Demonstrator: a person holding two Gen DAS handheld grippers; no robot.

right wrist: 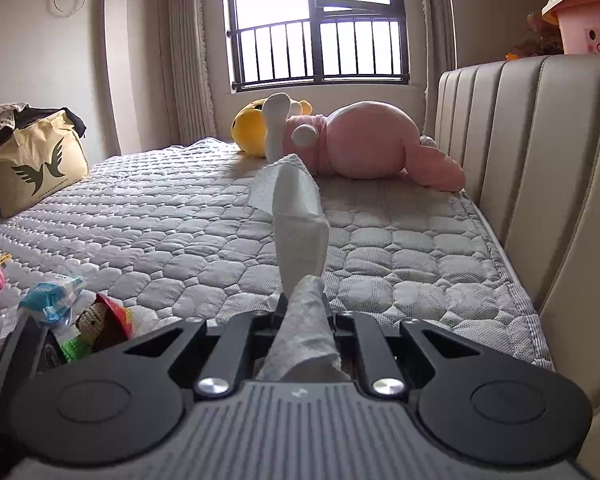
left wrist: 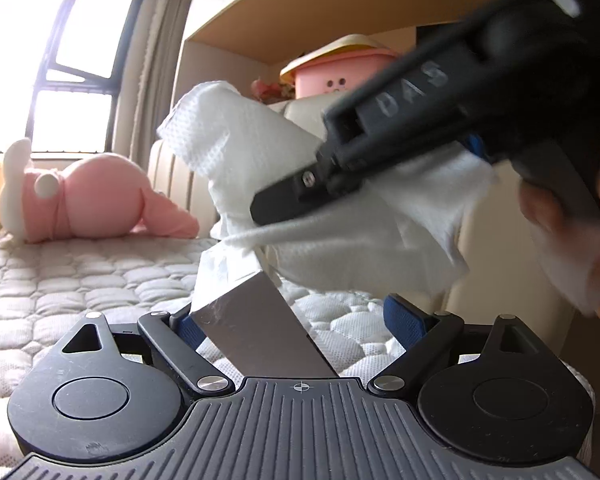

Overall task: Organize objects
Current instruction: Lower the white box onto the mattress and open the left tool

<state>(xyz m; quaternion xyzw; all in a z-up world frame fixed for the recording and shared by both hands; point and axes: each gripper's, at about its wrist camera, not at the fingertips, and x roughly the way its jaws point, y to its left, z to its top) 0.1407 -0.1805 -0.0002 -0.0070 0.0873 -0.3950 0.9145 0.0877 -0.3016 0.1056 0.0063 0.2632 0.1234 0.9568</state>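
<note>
Between the spread fingers of the left gripper (left wrist: pixel 296 320) stood a tilted grey box (left wrist: pixel 260 328), touching only its left pad. Just above it, the right gripper (right wrist: pixel 303 316) was clamped on a white tissue (right wrist: pixel 296 216), over the quilted mattress (right wrist: pixel 180 232).

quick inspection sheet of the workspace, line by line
surface: quilted grey mattress
job's things: white tissue pinched in right gripper; grey box between left gripper fingers
clutter: pink plush, yellow plush, bag, knitted doll, blue packet
grippers: right shut on tissue; left open, grip on box unclear
cables: nothing seen
surroundings: window, curtains, padded headboard, pink bin
</note>
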